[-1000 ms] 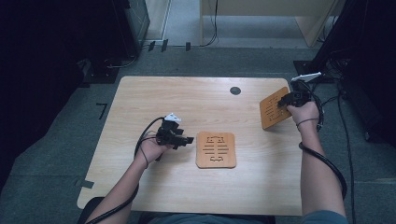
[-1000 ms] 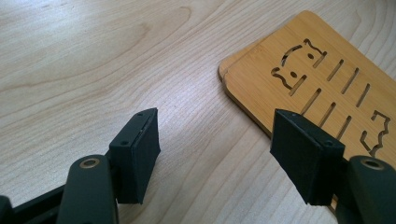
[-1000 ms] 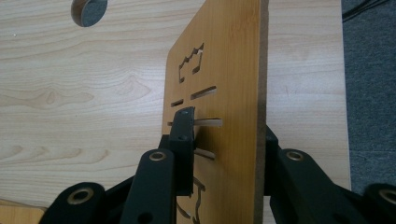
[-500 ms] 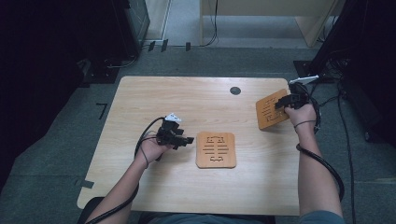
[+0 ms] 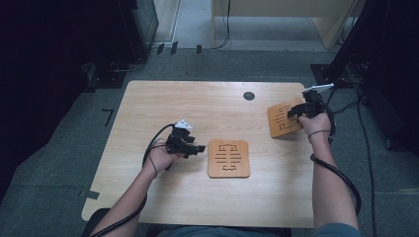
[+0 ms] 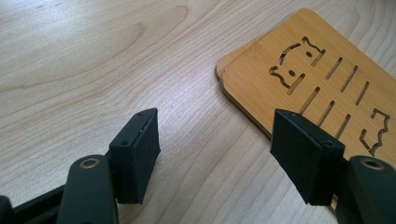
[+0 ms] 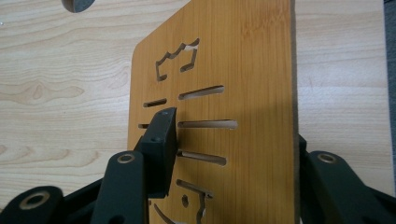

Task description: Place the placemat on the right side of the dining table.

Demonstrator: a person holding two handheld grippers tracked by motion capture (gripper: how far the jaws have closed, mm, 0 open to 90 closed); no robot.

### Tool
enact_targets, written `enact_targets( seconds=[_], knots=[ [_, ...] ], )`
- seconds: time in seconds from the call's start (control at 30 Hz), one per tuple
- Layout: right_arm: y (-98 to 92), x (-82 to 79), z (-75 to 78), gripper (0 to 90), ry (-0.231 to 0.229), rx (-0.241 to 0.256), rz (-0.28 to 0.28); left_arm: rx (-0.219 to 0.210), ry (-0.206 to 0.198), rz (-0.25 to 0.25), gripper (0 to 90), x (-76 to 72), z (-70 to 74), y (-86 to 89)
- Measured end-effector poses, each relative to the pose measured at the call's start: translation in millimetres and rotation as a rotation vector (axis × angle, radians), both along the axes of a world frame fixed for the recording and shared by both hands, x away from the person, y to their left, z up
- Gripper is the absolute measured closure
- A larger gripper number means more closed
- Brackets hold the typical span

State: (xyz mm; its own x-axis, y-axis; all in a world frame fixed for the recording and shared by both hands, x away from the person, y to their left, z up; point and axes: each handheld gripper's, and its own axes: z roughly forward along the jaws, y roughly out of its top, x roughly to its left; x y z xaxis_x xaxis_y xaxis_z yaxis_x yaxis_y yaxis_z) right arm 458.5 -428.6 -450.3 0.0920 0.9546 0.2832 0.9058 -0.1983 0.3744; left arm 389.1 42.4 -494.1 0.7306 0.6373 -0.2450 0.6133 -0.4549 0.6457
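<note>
A bamboo board with cat-shaped cutouts and slots (image 5: pixel 280 120) is lifted on edge near the table's right side, my right gripper (image 5: pixel 296 111) shut on it. In the right gripper view the board (image 7: pixel 243 70) stands between the jaws of my right gripper (image 7: pixel 233 135); the left pad (image 7: pixel 161 135) presses its face and the other pad is behind it. A second such board (image 5: pixel 228 158) lies flat at the table's middle. It rests on another one, whose edge peeks out (image 6: pixel 223 61). My left gripper (image 5: pixel 198 147) is just left of this stack, open and empty (image 6: pixel 217 128).
The wooden table (image 5: pixel 197 106) has a round black cable hole (image 5: pixel 249 96) at the back right, also seen as a dark hole (image 7: pixel 77 3) in the right gripper view. Cables trail from both grippers. Dark equipment and grey floor surround the table.
My right gripper has carried its board a little to the left and nearer the person. The left gripper and the flat stack have stayed put.
</note>
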Motion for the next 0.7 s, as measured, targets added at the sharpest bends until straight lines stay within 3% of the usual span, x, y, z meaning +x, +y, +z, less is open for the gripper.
enact_targets(
  seconds=[0.7],
  knots=[
    [0.6,-0.1,-19.7,35.8,-0.006,-0.008,-0.028,0.006,-0.002,-0.007,31.8,-0.5,-0.8,-1.6]
  ],
)
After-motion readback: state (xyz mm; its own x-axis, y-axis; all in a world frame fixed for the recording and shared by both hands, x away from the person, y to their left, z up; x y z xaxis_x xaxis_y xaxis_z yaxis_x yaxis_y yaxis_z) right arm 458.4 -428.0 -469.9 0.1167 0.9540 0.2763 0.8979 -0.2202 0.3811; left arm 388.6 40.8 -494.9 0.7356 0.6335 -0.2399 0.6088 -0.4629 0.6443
